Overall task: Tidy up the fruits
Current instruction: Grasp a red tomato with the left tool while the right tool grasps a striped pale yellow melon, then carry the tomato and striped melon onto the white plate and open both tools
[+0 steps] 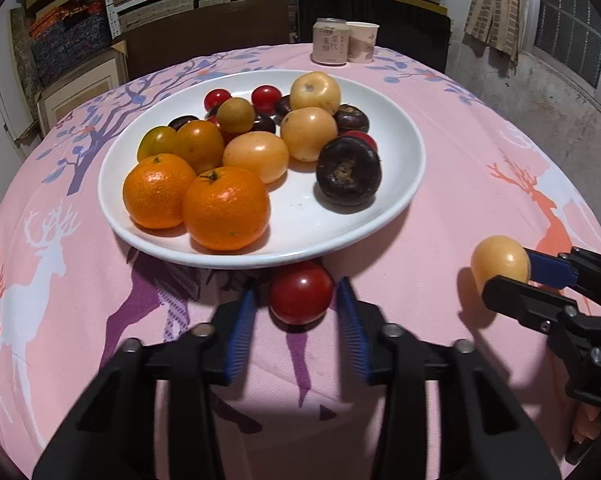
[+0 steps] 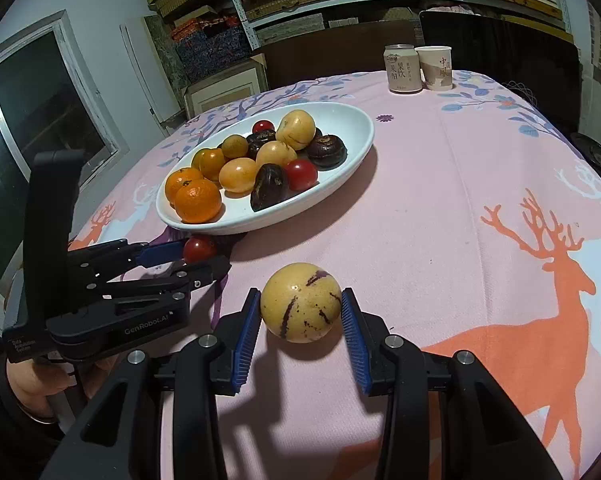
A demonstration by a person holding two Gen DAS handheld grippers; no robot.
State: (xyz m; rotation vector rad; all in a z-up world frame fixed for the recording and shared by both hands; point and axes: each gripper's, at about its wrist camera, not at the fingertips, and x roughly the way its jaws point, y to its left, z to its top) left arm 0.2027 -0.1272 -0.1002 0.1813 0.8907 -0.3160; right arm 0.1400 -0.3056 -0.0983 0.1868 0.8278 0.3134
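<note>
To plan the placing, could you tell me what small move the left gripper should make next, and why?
Probably lift the red tomato slightly back and up: the left gripper is shut on it, yet it sits on the cloth, tucked under the rim of the white plate.

A: What sits between the left claw (image 1: 301,300) pads?
B: A red tomato (image 1: 300,293), resting on the pink deer-print cloth (image 1: 440,184) of the desk, just in front of the white plate (image 1: 404,184). The blue pads (image 1: 352,328) flank it closely on both sides.
A: And at the right edge?
B: The right claw (image 1: 512,276) is clamped on a yellow fruit (image 1: 499,261).
A: On the plate?
B: Oranges (image 1: 225,208), yellow fruits, dark purple ones (image 1: 348,170) and small tomatoes.
</note>
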